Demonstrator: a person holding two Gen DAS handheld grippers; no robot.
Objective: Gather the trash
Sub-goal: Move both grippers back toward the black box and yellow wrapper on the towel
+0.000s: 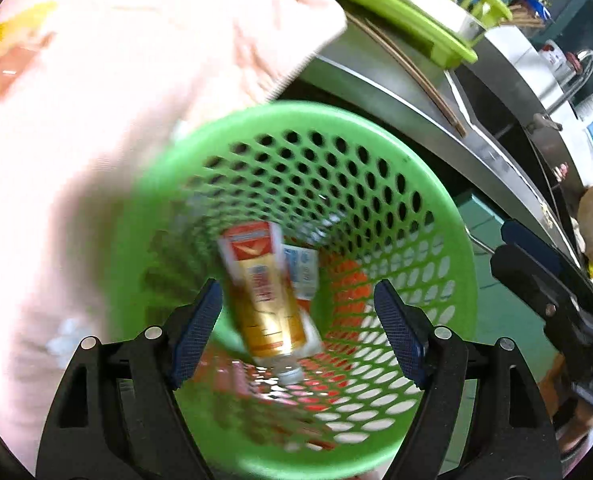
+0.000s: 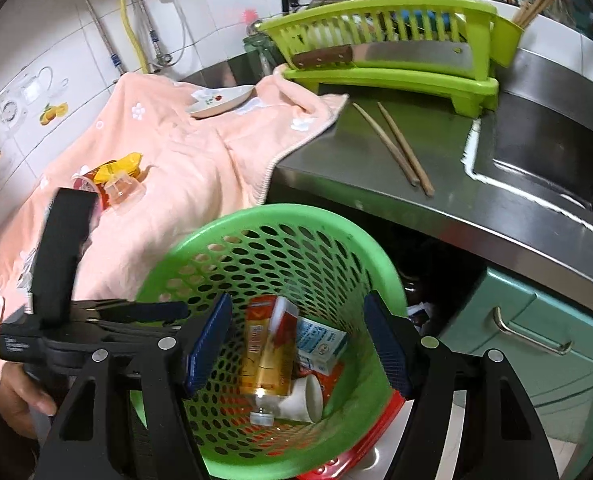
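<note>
Left gripper (image 1: 298,332): jaws wide and empty, above the bin's mouth; the tube shows between the pads but lies lower, inside the bin, clear of them.
Right gripper (image 2: 298,340): jaws apart with nothing between the pads, over the bin's near rim.
Bin (image 2: 200,232): green perforated basket standing below the counter edge; holds the tube, a carton and a cup.
Tube (image 2: 266,354): gold and red, inside the bin, long axis steep, cap end down toward the bin's floor, flat crimped end up.
Carton (image 2: 320,344): small blue-and-white box, leaning just beside the tube.
Cup (image 2: 306,398): white, on its side at the bottom, mouth toward the right wall, touching the tube's cap end.
Towel (image 2: 176,152): pink, draped over the counter beside the bin; wrappers (image 2: 114,180) lie on it.
Chopsticks (image 2: 396,144): two on the steel counter.
Rack (image 2: 396,76): green, with a cleaver (image 2: 380,56).
</note>
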